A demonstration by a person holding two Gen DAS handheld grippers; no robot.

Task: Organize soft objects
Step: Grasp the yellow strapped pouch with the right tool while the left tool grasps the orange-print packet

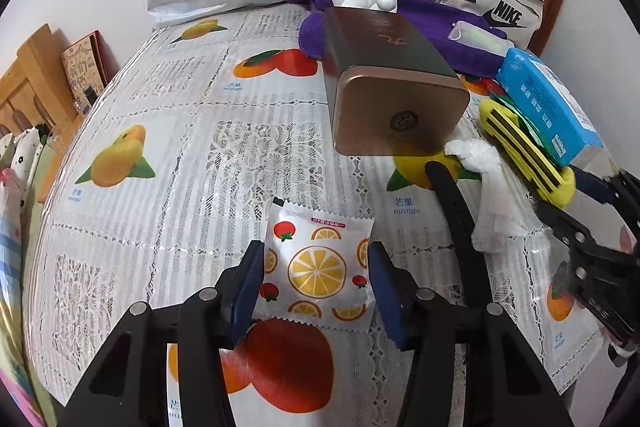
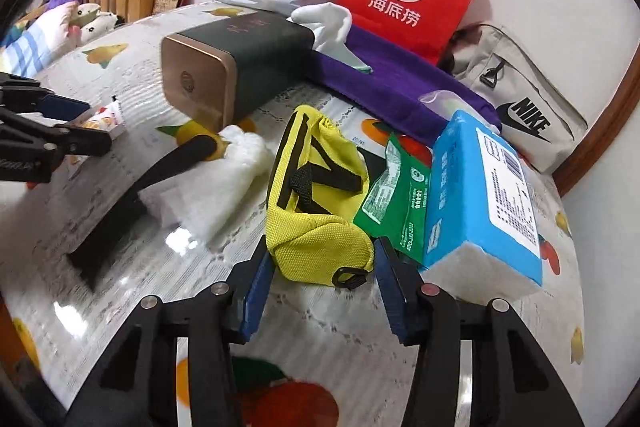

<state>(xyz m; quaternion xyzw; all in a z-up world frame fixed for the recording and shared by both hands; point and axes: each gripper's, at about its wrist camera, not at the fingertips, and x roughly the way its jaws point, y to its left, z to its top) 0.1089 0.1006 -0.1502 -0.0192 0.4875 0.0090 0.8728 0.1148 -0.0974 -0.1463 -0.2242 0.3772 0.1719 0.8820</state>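
Note:
A white snack sachet [image 1: 316,279] printed with lemon slices and tomatoes sits between the blue pads of my left gripper [image 1: 315,251], which is shut on its two sides just above the fruit-print tablecloth [image 1: 180,147]. In the right wrist view a yellow fabric pouch [image 2: 316,187] with black straps lies on the table, and my right gripper [image 2: 322,251] is shut on its near end, pads against both sides. The left wrist view shows that same yellow pouch [image 1: 520,143] at the far right. Left gripper [image 2: 80,119] and sachet [image 2: 106,119] appear at the right wrist view's left edge.
A dark tin with a copper lid [image 2: 224,67] lies on its side mid-table. Beside the pouch are a green packet [image 2: 400,195], a blue tissue pack [image 2: 480,195], a white wad [image 2: 224,179] and a black strap [image 2: 132,195]. Purple towel [image 2: 400,79], white socks [image 2: 328,23] and bags line the back.

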